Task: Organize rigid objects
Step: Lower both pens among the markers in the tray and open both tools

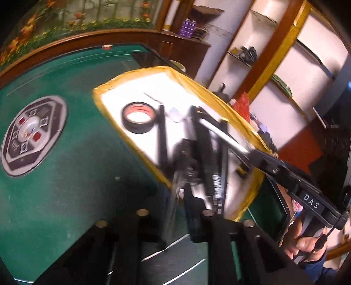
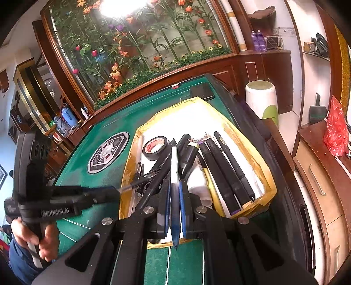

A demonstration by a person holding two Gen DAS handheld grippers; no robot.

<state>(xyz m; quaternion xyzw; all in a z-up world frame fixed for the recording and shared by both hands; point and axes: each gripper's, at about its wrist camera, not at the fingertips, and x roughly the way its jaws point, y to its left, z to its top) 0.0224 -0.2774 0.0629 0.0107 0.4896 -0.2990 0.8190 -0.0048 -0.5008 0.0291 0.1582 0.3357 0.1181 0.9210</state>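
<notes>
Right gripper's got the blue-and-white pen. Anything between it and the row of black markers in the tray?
Yes. The right gripper is shut on the blue-and-white pen. Between it and the black markers lie a cream-banded black marker, a white tube and a yellow pencil, all in the tray.

both views fisheye: straight lines bow, corners go black. left wrist view dim, with motion smear over the pens on the white tray (image 1: 140, 87). right wrist view sharper; a blown-out glare spot on the glass panel (image 2: 118, 7) beyond that tray. soft, diffuse shadows around the tray.
</notes>
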